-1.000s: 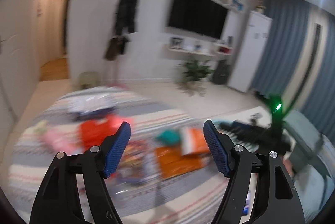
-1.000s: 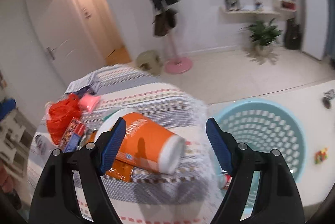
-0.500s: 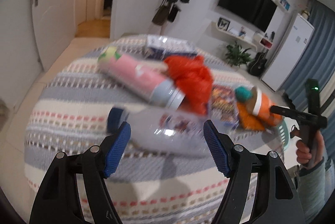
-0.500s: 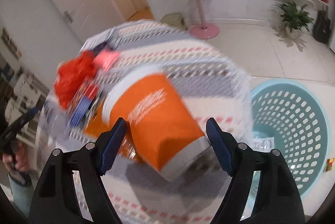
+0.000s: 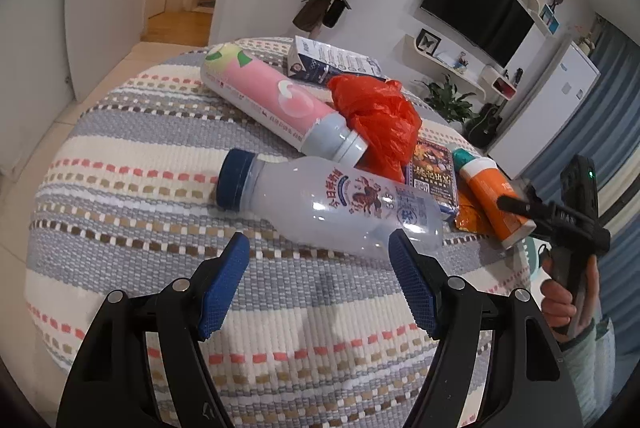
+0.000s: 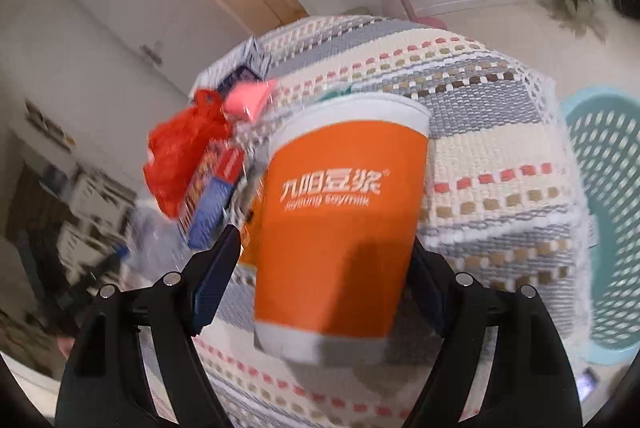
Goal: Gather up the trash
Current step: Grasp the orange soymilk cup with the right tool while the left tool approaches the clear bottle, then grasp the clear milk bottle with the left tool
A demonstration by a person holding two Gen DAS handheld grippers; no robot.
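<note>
Striped cloth covers the table (image 5: 132, 132). Your right hand-held gripper (image 6: 320, 268) straddles the orange cup (image 6: 340, 212), unclenched; left hand-held gripper (image 5: 320, 268) gapes before the clear bottle (image 5: 332, 204). Next, clench on both.

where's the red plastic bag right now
In the left wrist view the red plastic bag lies crumpled mid-table, against the pink bottle's cap end, just behind the clear bottle.

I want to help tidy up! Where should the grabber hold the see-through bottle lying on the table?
Grip the clear bottle across its wide middle, coming down from above. It lies on its side across the left gripper, whose open jaws look wide enough for it.
</note>
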